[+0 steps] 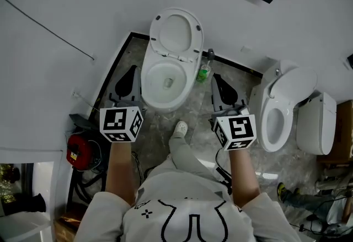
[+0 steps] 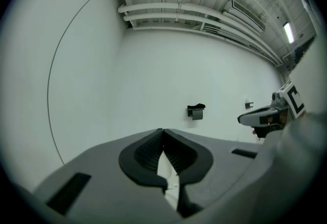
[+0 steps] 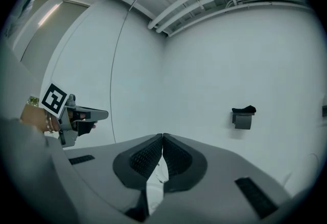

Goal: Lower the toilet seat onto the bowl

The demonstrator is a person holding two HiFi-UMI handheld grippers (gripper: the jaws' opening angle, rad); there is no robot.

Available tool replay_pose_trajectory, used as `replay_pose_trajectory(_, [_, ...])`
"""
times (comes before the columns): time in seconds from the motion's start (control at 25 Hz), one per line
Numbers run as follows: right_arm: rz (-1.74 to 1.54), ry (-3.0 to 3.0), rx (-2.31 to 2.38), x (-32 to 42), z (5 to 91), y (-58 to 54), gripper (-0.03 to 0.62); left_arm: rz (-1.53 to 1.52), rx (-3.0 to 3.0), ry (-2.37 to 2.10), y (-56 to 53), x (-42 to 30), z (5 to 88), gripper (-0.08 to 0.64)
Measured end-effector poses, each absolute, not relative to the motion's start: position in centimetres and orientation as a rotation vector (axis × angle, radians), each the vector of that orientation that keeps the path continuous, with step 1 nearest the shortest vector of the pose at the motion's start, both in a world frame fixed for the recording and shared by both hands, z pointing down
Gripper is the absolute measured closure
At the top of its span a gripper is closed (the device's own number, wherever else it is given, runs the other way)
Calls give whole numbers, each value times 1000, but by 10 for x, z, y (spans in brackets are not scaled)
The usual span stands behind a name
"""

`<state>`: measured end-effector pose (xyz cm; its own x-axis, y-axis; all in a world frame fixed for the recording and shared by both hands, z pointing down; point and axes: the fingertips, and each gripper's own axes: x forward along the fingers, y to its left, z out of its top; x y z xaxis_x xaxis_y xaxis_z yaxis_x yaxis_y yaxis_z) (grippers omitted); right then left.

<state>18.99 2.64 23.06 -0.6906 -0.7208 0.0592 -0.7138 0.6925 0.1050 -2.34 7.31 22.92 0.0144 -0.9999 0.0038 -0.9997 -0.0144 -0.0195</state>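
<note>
While the toilet seat stands raised at 12 o'clock of the bowl, the left gripper at 9 and the right gripper at 3 are clenched on nothing; a bare nudge could slam it down, or a swing could topple the green bottle

Head view looks steeply down on the toilet; both gripper views face the wall, sharing its paper holder.
</note>
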Motion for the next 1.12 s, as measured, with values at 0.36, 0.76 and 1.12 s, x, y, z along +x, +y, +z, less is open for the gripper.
replay_pose_trajectory(0.36, [-84, -2795, 1198, 169, 236, -44, 565, -58, -2221, 2219, 6, -51, 234, 551])
replay_pose_trajectory(0.76, [-38, -2783, 1201, 151, 242, -144, 565, -103, -2237, 2232, -96, -77, 236, 551])
replay_pose_trajectory(1.12, [-9, -2780, 1155, 143, 255, -215, 563, -142, -2276, 2237, -169, -85, 242, 551])
